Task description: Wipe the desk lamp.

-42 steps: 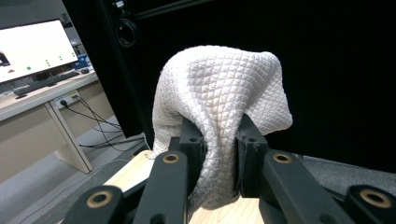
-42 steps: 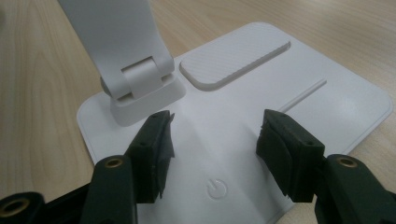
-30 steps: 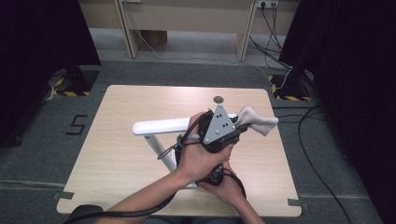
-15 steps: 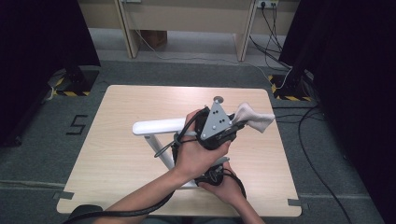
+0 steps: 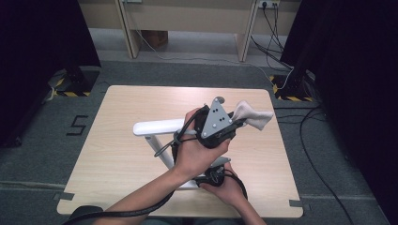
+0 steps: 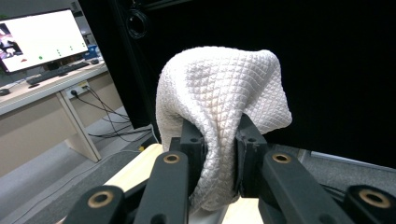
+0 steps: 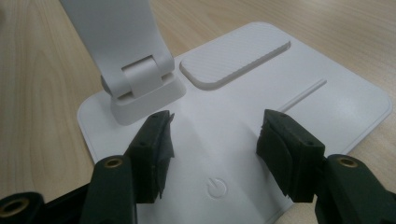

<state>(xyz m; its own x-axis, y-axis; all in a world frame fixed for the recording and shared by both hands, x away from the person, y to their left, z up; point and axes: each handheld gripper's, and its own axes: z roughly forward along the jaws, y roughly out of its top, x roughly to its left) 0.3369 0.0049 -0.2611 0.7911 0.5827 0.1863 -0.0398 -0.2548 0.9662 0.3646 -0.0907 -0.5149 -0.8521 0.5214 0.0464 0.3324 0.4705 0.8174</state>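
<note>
Wiping the lamp (image 5: 157, 127) looks partway at best: the left gripper (image 5: 233, 123) holds the cloth (image 5: 253, 115) pinched between its jaws, raised past the right end of the lamp's bar over the table (image 5: 112, 154), so judged not wiping right now. The left gripper view shows cloth (image 6: 219, 102) bunched in the jaws. The right gripper view shows the right gripper (image 7: 214, 135), jaws wide and holding nothing, poised over the lamp's base (image 7: 261, 93) by its power mark (image 7: 214, 188).

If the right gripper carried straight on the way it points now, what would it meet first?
Most likely the white lamp base: the right gripper hangs open right above it, jaws either side of the power symbol. How near is unclear.
</note>
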